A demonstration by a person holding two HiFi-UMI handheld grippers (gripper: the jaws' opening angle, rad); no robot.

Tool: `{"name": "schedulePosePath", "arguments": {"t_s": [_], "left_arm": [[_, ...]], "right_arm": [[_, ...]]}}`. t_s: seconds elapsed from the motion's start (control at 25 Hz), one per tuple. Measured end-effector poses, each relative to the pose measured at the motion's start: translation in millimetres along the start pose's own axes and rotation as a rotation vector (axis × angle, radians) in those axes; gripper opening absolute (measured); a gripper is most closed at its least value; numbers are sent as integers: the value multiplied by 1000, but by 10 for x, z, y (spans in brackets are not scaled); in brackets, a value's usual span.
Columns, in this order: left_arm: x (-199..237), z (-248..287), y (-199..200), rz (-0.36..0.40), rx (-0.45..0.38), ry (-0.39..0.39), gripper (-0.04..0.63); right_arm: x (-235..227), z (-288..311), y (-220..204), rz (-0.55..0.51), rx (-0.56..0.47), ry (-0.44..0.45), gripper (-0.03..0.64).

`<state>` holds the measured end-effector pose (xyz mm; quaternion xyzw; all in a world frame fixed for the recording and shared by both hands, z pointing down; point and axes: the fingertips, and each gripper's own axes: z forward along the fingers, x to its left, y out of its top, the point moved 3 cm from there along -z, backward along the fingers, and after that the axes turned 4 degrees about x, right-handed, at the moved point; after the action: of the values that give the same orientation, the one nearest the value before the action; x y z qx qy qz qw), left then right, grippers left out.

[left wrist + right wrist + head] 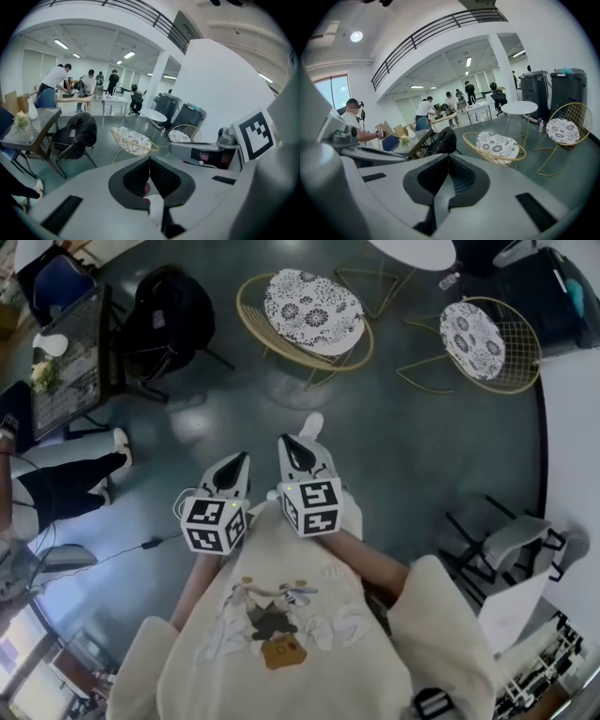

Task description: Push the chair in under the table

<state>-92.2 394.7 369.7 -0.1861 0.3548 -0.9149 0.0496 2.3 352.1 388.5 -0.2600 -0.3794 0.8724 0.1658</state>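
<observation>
A gold wire chair (309, 310) with a patterned cushion stands on the dark floor, out from the round white table (417, 251) at the far edge. A second gold chair (478, 338) is to its right. My left gripper (232, 465) and right gripper (298, 448) are side by side in front of my chest, both shut and empty, well short of the chairs. In the left gripper view the left gripper (149, 161) points toward the nearer chair (131, 138) and the table (152, 115). The right gripper (449, 159) faces the same chair (497, 144) and table (519, 107).
A black chair draped with a jacket (169, 320) stands at a glass table (66, 357) on the left. A seated person's leg (66, 484) and a floor cable lie at left. A dark folding chair (506, 545) is at right. Bins (553, 89) and people stand farther back.
</observation>
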Motion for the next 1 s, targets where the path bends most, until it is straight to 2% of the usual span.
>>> {"name": "schedulePosePath", "arguments": {"t_s": [0.24,0.4,0.64,0.84,1.0], "left_arm": [[-184,833,1021,64,24,-32,9],[-204,1206,1480,80,31,-28,9],[97,1548,1715,52,58,17,9],[486,1834,1720,-60,129,8,11],[760,2154,1762,-104,190,3,12]], "right_arm": [[-875,379,946,54,-42,3,8],[-1310,554,1321,87,-52,-9,8],[-1692,814,1494,97,-40,-21,9],[-1989,1017,1382,136,17,-77,9],[-2219,1159,1274,205,47,-100,9]]}}
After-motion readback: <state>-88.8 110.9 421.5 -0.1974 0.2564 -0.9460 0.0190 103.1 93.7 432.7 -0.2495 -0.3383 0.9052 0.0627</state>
